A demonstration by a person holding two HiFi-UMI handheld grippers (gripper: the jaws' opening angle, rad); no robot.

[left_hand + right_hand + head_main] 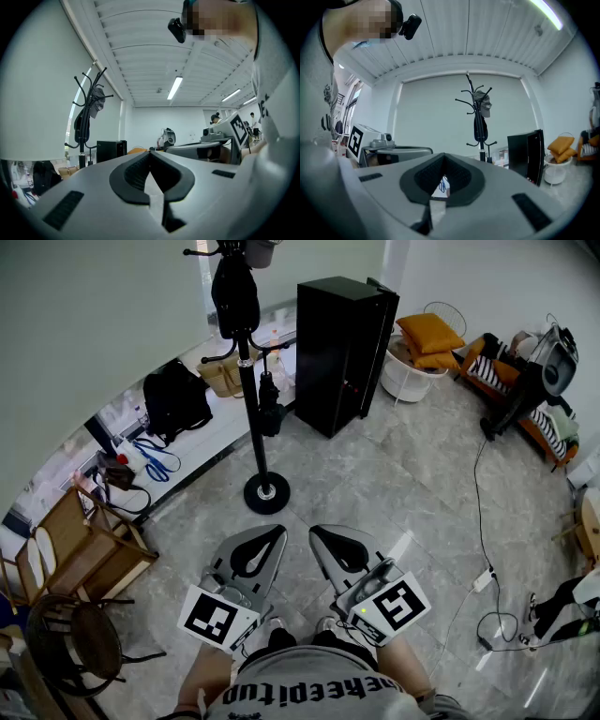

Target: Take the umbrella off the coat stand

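Floor: grey marble tiles [394,493], with a low ledge along the far left edge.
Black cabinet [342,352]: upright by the floor's far edge, right of the stand.
Coat stand [255,427]: its round base sits on the floor just off the ledge.
Black umbrella [234,294]: hangs folded against the stand's pole, high up under the hooks.
Left gripper [274,538]: level, clenched on nothing, well short of the stand.
Right gripper [321,538]: beside it, level, clenched and empty.
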